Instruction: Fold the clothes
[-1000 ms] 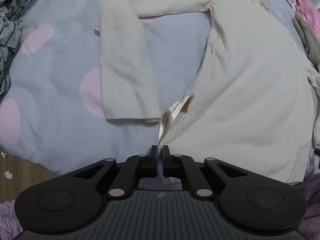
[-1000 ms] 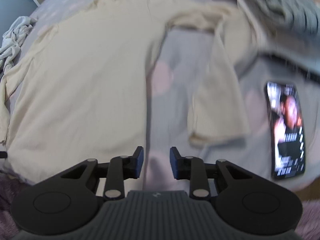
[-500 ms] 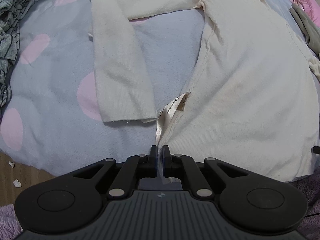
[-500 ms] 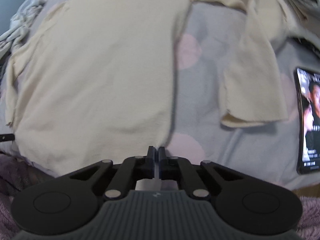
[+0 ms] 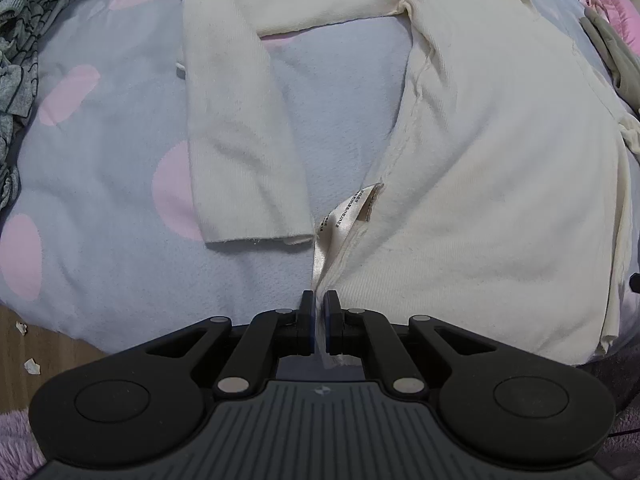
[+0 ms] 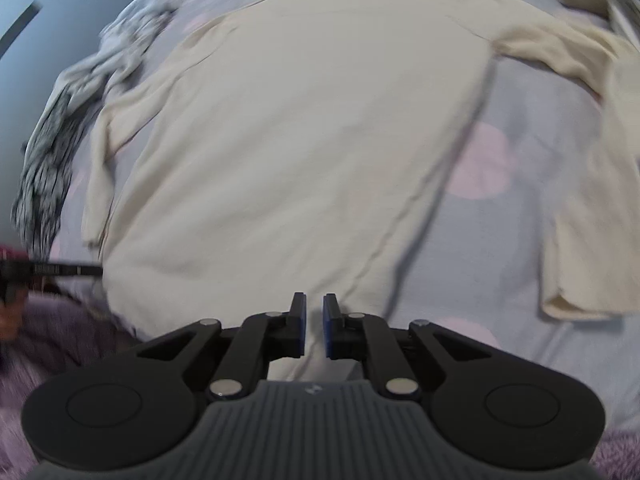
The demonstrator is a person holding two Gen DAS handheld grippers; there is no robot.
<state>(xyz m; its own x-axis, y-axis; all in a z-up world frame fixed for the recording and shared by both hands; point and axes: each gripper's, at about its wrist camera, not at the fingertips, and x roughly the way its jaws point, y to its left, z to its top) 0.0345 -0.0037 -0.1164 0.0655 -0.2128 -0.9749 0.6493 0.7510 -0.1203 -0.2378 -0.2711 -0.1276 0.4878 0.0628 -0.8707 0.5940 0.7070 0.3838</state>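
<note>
A cream long-sleeved sweater (image 5: 500, 152) lies spread on a grey-blue bedsheet with pink dots (image 5: 112, 184). One sleeve (image 5: 240, 140) is bent down beside the body. My left gripper (image 5: 319, 304) is shut on the sweater's near side-seam corner, where a white care label (image 5: 352, 212) sticks out. In the right wrist view the same sweater (image 6: 304, 140) fills the middle, blurred by motion. My right gripper (image 6: 315, 306) is shut on its near hem, with cream cloth showing in the narrow gap between the fingers. The other sleeve (image 6: 584, 208) hangs down at the right.
Grey patterned clothes (image 5: 16, 52) are piled at the left, and a pink item (image 5: 612, 12) and an olive garment (image 5: 616, 60) at the right. Wooden floor with paper scraps (image 5: 28, 364) shows below the bed edge. A grey-white garment (image 6: 80, 96) lies left of the sweater.
My right gripper went from open to shut at the sweater's hem, and its view swung left, so the phone left the picture. The left gripper stayed shut on the seam corner.
</note>
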